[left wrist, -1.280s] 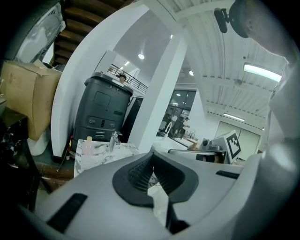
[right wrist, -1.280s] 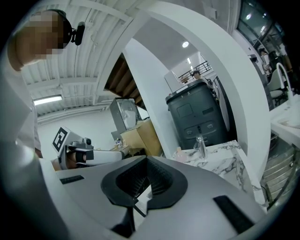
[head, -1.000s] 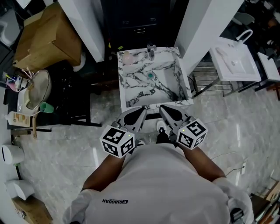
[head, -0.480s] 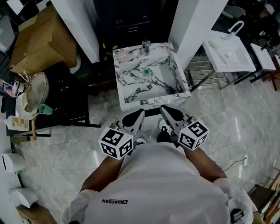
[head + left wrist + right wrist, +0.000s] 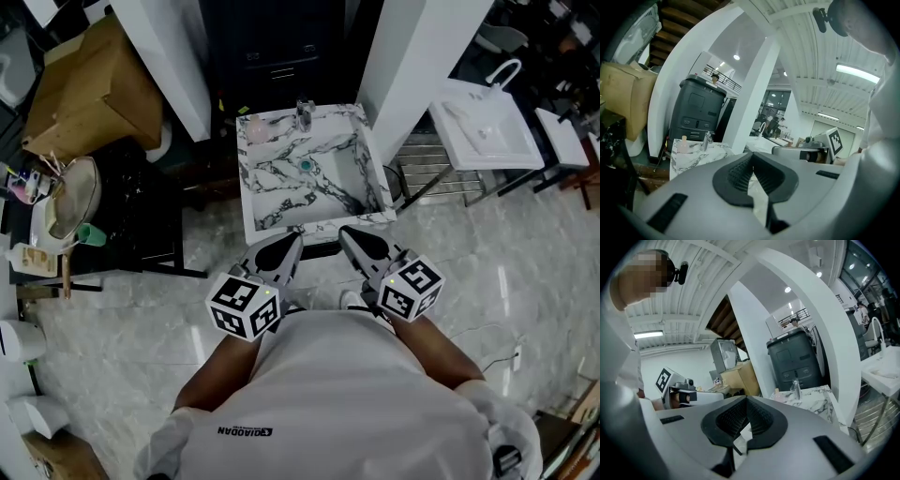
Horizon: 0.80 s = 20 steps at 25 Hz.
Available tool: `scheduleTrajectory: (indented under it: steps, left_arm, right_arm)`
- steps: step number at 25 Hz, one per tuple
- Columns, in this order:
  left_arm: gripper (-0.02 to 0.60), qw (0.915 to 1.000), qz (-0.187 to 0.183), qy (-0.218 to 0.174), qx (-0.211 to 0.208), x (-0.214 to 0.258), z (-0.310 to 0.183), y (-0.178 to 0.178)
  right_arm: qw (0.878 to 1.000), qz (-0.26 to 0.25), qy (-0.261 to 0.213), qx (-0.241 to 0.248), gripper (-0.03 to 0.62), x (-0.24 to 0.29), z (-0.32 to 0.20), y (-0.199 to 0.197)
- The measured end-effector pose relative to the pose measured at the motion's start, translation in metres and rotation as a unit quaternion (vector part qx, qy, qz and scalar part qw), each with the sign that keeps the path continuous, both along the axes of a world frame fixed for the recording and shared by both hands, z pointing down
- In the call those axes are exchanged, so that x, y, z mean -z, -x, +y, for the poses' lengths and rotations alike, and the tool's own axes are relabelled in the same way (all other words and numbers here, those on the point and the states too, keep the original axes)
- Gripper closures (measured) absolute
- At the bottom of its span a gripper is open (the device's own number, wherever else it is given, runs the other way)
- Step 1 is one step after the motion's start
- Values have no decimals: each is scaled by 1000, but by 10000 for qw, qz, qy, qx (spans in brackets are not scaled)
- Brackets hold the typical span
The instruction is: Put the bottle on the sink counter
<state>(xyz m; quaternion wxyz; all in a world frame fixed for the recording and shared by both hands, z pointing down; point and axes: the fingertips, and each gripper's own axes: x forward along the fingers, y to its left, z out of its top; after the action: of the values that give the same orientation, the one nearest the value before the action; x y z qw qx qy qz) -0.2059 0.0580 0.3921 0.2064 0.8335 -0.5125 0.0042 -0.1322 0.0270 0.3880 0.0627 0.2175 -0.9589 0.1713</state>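
A small pale pink bottle point(image 5: 255, 132) stands on the back left corner of the marble sink counter point(image 5: 281, 219), beside the chrome faucet point(image 5: 304, 114). It also shows in the left gripper view as the bottle point(image 5: 684, 143) and in the right gripper view as the bottle point(image 5: 777, 393). My left gripper point(image 5: 290, 243) and right gripper point(image 5: 351, 235) hang side by side in front of my chest, short of the sink's near edge. Both have their jaws together with nothing between them. Neither touches the bottle.
A cardboard box point(image 5: 84, 89) and a dark table with dishes point(image 5: 66, 202) lie to the left. White pillars point(image 5: 412, 66) flank the sink, with a dark cabinet point(image 5: 281, 42) behind it. A white washbasin point(image 5: 483, 127) and a metal rack point(image 5: 427, 173) are at the right.
The marble sink has slid up and to the left in the head view as the view shifted. Both grippers keep their pose, jaws still together.
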Motion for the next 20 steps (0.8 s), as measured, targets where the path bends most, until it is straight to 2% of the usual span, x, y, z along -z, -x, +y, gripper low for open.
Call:
scheduleTrajectory:
  steps: [8,13,20]
  left_arm:
    - [566,9998,-5,2,183,0,-17,-37]
    - [566,9997,-140,68,188,-2,-22,-57]
    - [566,9993,-288,95,232,0,-22,-70]
  right_arm:
    - [9995,169,66,274,554,-12,-10,-33]
    - [9992,197,163,315,554,-21,-14,-53]
    - [9988,145,159,434,554,-21,-14,-61]
